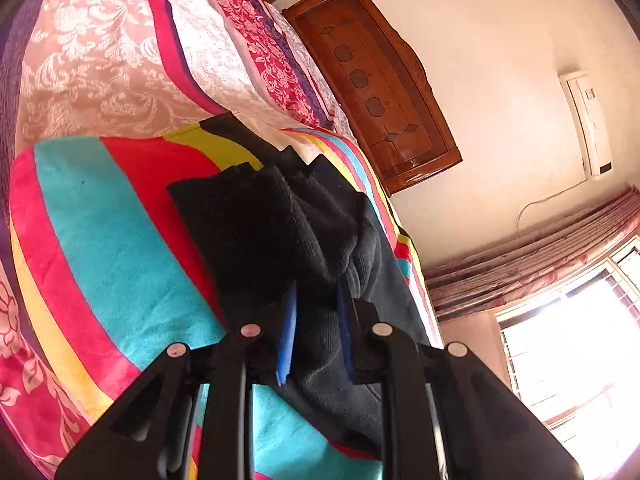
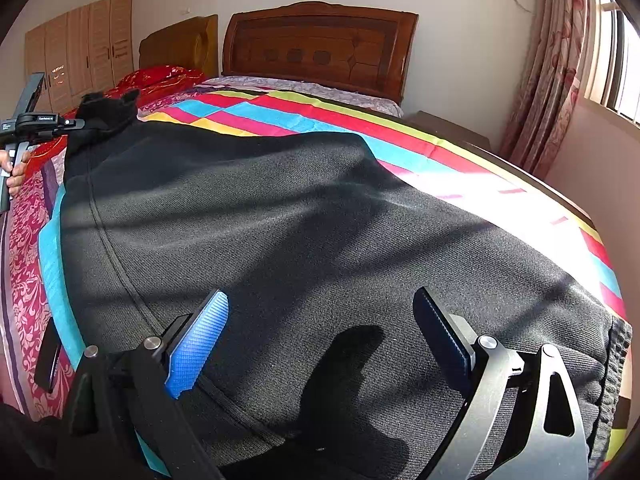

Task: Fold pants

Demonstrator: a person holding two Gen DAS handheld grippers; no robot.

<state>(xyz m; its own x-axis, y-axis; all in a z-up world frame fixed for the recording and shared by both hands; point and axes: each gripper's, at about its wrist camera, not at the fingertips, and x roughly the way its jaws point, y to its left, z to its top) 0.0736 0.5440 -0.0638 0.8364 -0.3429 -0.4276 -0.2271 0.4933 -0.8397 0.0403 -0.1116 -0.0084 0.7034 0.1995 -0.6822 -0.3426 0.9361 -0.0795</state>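
left claw (image 1: 316, 332) clamps pants (image 2: 280, 240) hem | right claw (image 2: 320, 344) spread above waist

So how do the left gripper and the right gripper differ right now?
The left gripper is shut on the black pants, pinching a bunched end; the right gripper is open and holds nothing. The left lifts its cloth off the striped blanket; the right hovers over the flat part. Both have blue pads.

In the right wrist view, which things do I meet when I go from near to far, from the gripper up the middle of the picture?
Right gripper, jaws open → black pants spread flat → striped blanket → pale floral bedsheet → wooden headboard → white wall.
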